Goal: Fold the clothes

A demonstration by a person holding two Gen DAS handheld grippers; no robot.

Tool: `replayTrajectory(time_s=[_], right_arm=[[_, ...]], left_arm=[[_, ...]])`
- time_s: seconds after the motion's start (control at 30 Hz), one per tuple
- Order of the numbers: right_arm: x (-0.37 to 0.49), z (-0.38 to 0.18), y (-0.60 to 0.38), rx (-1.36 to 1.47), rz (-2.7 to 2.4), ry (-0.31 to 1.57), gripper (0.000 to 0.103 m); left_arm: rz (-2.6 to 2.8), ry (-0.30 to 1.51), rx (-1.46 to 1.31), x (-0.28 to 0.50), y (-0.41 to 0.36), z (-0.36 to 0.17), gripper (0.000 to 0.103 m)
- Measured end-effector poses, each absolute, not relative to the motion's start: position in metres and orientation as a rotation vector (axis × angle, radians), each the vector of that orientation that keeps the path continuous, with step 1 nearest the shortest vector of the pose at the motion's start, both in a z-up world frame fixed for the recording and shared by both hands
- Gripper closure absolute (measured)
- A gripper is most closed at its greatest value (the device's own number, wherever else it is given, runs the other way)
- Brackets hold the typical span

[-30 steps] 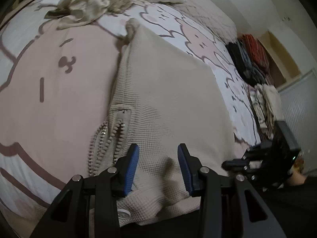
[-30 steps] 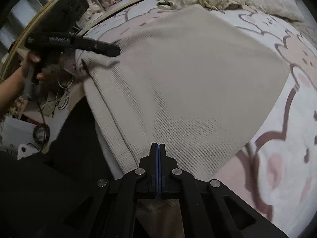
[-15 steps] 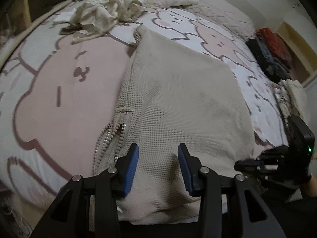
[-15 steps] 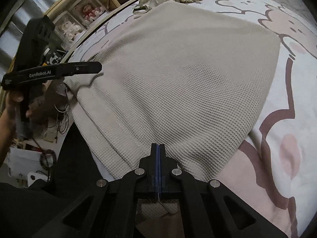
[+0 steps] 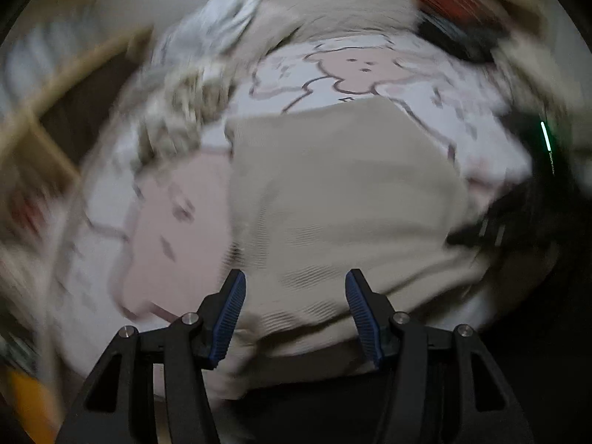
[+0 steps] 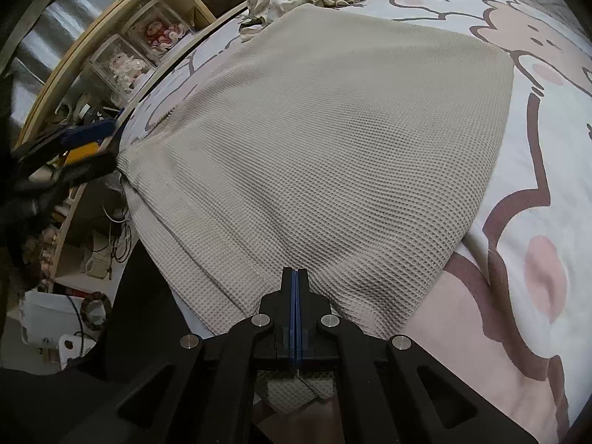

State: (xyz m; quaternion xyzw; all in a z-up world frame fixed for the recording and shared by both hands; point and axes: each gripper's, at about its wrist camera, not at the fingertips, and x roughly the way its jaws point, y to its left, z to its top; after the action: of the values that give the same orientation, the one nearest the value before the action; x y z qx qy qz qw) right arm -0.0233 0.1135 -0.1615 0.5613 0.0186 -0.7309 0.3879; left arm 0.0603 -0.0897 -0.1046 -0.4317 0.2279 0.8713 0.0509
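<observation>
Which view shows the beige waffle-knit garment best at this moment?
The right wrist view: the beige waffle-knit garment is sharp there, its weave and edges plain, spread on the bedsheet. The left wrist view shows the same garment smeared by motion blur, with only its outline readable.

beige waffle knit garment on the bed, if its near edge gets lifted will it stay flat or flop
The beige waffle-knit garment would probably flop: it drapes limply over the bed edge. The textured knit likely resists slipping, and the shut right gripper seems to pinch its hem. It looks fairly thick, so possibly weighty.
</observation>
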Motion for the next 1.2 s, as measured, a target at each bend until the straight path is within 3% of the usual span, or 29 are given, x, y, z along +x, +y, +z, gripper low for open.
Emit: replayTrajectory(time_s=[0.17,0.47,0.7,0.83,1.2], right_arm=[[-0.025,-0.162,0.117,1.436,-1.850,0.013,0.103],[-0.024,-0.162,0.120,1.437,-1.854,-0.019,0.103],[-0.023,-0.161,0.118,1.438,-1.861,-0.018,0.103],[-0.023,-0.162,0.120,1.443,-1.857,-0.042,0.103],[-0.023,-0.160,0.120,1.447,-1.865,-0.046,0.103]], left_arm=[[2.520,1.247,-1.117,0.098,-0.081,-0.136,0.047],[2.290,1.683,-0.868,0.120,-0.063,-0.196,0.047],[2.135,1.820,-0.756,0.127,-0.049,-0.216,0.047],[2.145,1.849,-0.641,0.125,-0.043,-0.215,0.032],[2.121,1.926,-0.367,0.098,-0.004,-0.221,0.032]])
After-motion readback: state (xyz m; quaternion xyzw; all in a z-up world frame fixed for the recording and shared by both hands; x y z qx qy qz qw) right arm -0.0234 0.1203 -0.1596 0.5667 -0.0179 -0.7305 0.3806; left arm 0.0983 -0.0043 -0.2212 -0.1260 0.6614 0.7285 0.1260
